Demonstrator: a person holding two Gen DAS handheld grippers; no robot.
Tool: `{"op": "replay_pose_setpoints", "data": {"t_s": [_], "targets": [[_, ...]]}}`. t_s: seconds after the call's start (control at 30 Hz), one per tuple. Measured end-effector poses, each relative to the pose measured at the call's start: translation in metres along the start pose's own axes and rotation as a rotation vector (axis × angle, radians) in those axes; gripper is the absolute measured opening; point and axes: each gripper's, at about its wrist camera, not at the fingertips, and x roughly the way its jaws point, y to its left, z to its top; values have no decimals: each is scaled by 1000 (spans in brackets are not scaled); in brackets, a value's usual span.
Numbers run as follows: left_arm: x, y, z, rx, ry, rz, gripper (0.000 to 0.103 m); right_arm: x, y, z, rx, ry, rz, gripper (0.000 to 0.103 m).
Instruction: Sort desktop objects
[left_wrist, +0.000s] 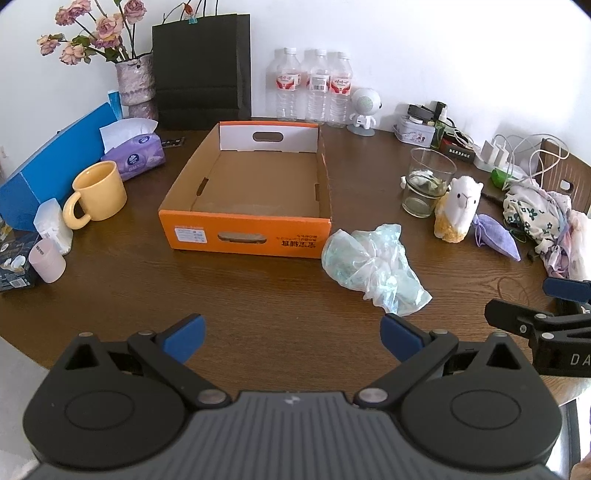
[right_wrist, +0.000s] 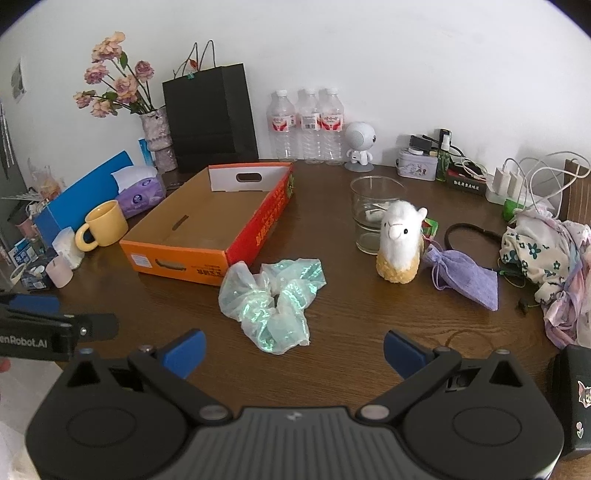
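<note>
An empty orange cardboard box (left_wrist: 207, 236) (right_wrist: 177, 260) sits mid-table. A crumpled pale green plastic bag (left_wrist: 373, 264) (right_wrist: 273, 302) lies at its front right corner. A white alpaca plush (left_wrist: 460, 208) (right_wrist: 399, 242) stands upright beside a purple drawstring pouch (left_wrist: 496, 236) (right_wrist: 461, 275) and a glass cup (left_wrist: 426, 181) (right_wrist: 373, 212). My left gripper (left_wrist: 291, 341) is open and empty, near the table's front edge. My right gripper (right_wrist: 293, 350) is open and empty, just short of the bag. Each gripper shows at the edge of the other's view.
At left stand a yellow mug (left_wrist: 98, 194) (right_wrist: 103, 225), a purple tissue pack (left_wrist: 135, 155), a blue box (left_wrist: 55, 166) and a pink cup (left_wrist: 46, 260). At the back are a vase, a black bag (left_wrist: 203, 74), three bottles (left_wrist: 314, 86) and a toy robot. Crumpled cloth (right_wrist: 550, 258) and chargers lie right.
</note>
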Motion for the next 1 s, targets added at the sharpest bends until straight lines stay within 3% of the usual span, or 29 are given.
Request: {"op": "replay_pose_setpoints", "data": {"t_s": [1.0], "targets": [[25,-53,27,38,9,-56,103,-8,-52,5,65,-42,-66,103]]}}
